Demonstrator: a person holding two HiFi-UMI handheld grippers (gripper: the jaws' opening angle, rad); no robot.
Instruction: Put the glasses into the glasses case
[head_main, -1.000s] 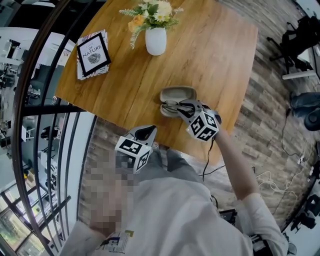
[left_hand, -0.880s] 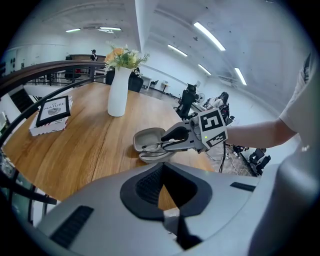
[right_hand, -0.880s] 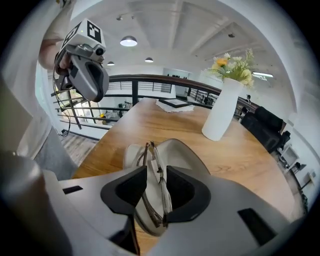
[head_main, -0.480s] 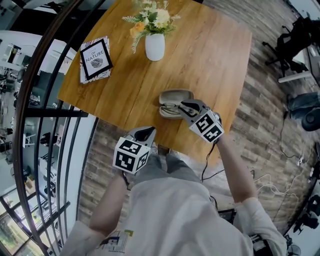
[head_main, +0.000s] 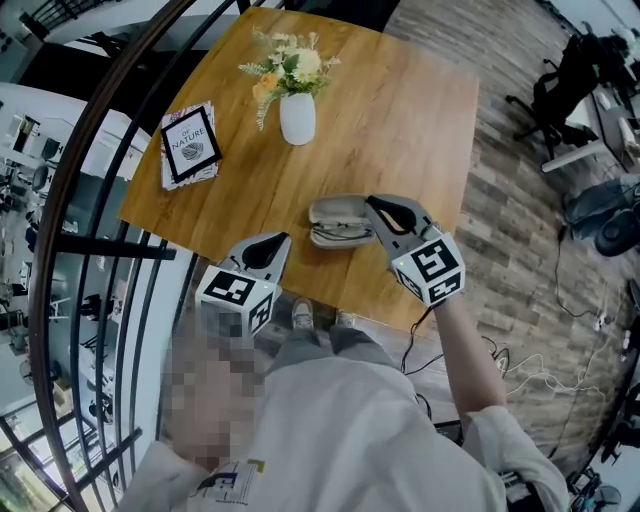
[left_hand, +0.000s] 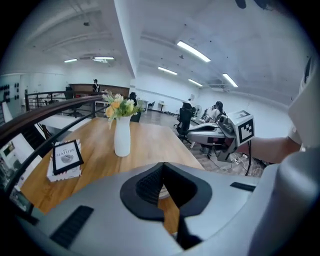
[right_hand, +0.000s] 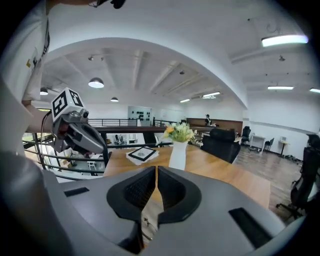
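Note:
The beige glasses case lies open near the front edge of the wooden table. The dark glasses rest in its lower half. My right gripper hovers just right of the case, apart from it. Its jaws have just been closing and now stand shut with nothing between them. My left gripper hangs left of the case over the table's front edge. It is shut and holds nothing.
A white vase of flowers stands at the back of the table. A book lies at the left corner. A dark metal railing curves along the left side. Cables trail over the brick floor on the right.
Both grippers have lifted away from the table. The right one has drawn back from the case and its jaws have come together. The glasses stay in the case.

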